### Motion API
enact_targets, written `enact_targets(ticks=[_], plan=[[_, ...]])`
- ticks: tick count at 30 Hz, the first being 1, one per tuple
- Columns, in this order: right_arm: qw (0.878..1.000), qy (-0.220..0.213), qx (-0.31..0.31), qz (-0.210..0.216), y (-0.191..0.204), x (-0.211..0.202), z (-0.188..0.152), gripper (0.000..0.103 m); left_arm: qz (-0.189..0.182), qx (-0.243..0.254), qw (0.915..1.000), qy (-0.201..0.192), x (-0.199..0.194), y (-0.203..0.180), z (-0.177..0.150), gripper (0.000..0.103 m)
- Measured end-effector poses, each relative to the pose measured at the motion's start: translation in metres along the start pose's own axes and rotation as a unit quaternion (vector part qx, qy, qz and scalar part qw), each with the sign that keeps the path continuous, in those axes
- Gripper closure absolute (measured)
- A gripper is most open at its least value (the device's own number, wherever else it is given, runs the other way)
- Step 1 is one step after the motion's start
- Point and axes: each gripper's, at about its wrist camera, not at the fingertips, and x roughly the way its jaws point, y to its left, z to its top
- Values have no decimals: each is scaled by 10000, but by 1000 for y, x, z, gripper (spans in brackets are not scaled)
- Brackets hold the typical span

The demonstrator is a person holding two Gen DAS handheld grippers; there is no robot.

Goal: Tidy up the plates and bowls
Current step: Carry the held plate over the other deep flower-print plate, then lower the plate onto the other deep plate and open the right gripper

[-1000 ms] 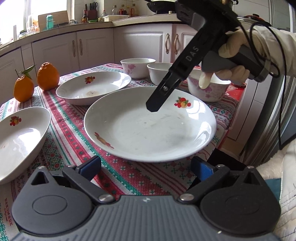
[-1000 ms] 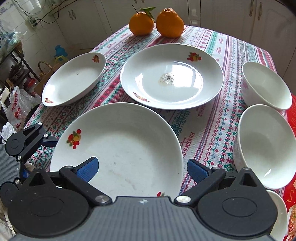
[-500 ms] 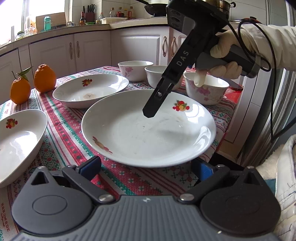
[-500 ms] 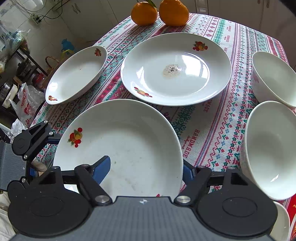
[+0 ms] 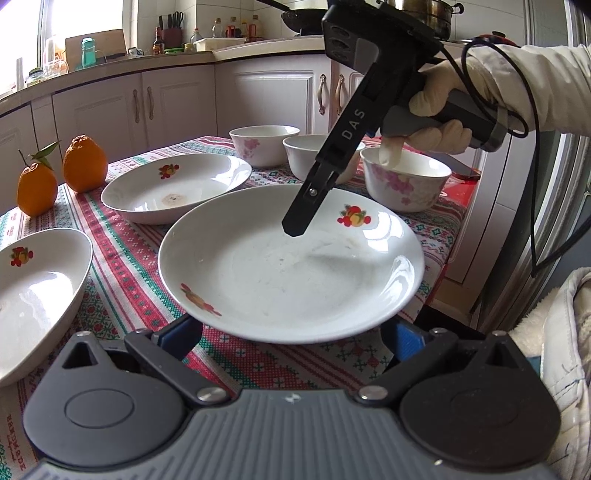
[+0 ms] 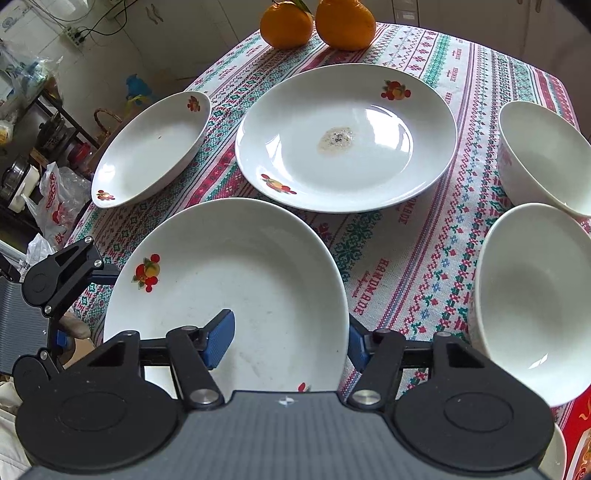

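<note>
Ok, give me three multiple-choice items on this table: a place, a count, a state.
1. The white fruit-print plate with the brown stain sits: A) between the two oranges and the nearest white plate; B) inside a bowl; C) on the floor.
2. White pink-flowered bowls: A) one; B) three; C) six.
3. The left gripper is: A) open; B) shut on an orange; C) shut on a bowl.
A, it lies mid-table beyond the near plate; B, three stand in a row; A, its fingers are spread.
</note>
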Motion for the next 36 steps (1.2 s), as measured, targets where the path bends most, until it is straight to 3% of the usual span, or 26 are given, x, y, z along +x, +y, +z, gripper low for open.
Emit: enact_targets(ticks=[19,36], plan=[[9994,-195,-267,84,27,-2,21,35,163,-252,9995,-42,-28,10,5,2],[9906,-342,-1242,462,91,23,107,35,983,-776,9920,-140,-77,69,5,2]])
